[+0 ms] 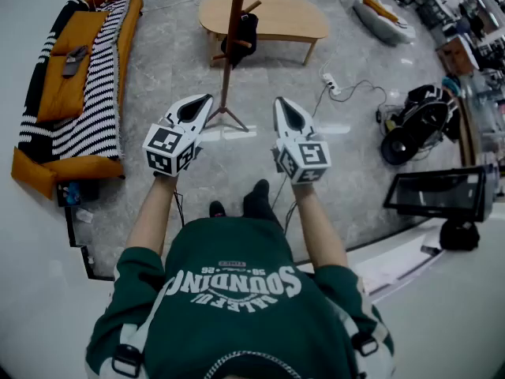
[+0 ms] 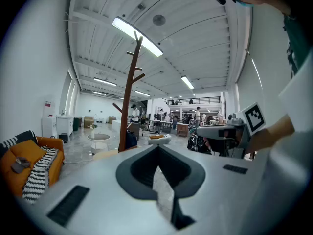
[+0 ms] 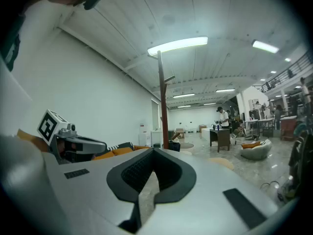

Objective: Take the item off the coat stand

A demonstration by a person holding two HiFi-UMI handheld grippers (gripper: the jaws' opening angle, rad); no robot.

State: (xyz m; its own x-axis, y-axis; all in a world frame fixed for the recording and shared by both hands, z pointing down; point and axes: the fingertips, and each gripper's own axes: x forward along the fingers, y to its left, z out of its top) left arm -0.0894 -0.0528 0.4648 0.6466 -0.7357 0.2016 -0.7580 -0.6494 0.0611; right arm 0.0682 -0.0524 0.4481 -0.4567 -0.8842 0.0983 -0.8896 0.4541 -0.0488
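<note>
A brown wooden coat stand (image 1: 233,46) rises from the grey floor ahead of me. A black bag (image 1: 241,35) hangs on one of its lower pegs. My left gripper (image 1: 206,99) and right gripper (image 1: 279,102) are held side by side at chest height, well short of the stand, both shut with nothing between the jaws. In the left gripper view the stand (image 2: 128,106) is straight ahead with the black bag (image 2: 131,140) low on it. The right gripper view has the stand (image 3: 162,102) ahead and the bag (image 3: 174,145) at its foot level.
A light wooden oval table (image 1: 272,14) stands right behind the stand. An orange sofa with a striped blanket (image 1: 79,77) lines the left wall. A power strip with cable (image 1: 332,84), black equipment (image 1: 417,123) and a dark screen (image 1: 438,192) lie to the right.
</note>
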